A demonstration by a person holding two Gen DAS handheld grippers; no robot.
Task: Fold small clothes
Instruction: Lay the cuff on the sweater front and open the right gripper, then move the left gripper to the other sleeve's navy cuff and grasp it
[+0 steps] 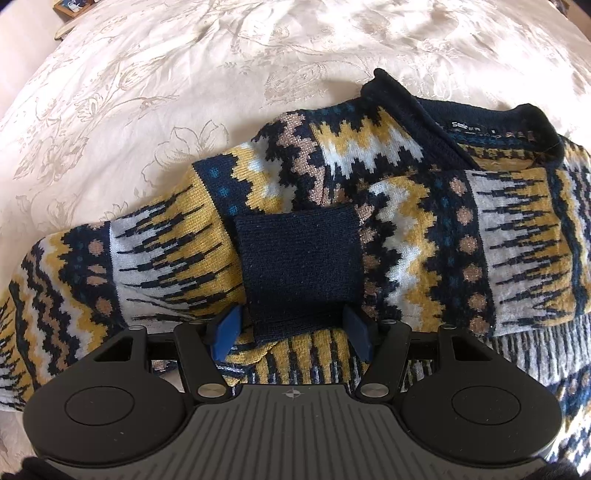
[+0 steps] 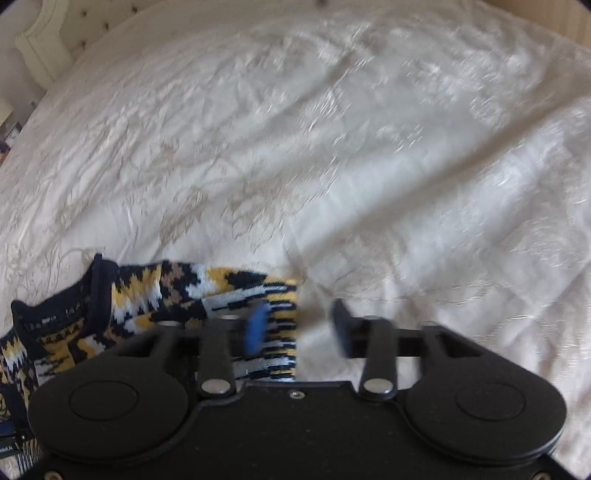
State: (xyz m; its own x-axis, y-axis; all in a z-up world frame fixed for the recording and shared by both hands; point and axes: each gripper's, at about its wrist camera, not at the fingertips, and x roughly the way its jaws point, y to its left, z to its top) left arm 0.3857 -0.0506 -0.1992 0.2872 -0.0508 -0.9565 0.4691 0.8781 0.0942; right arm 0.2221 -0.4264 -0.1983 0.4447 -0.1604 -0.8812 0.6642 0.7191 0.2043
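A knit sweater (image 1: 424, 206) in navy, yellow and white zigzags lies on the bed, collar and label at the upper right. A sleeve is folded across its body, and the navy cuff (image 1: 299, 266) lies in the middle. My left gripper (image 1: 293, 332) is open, its blue pads on either side of the cuff's near end, not clamped. In the right wrist view the sweater (image 2: 155, 302) lies at the lower left. My right gripper (image 2: 299, 328) is open and empty at the sweater's right edge, over the bedspread; this view is blurred.
A cream floral bedspread (image 1: 166, 92) covers the bed around the sweater and fills most of the right wrist view (image 2: 369, 166). A tufted headboard (image 2: 62, 33) is at the far upper left there. A small wooden item (image 1: 70, 7) sits at the far top left.
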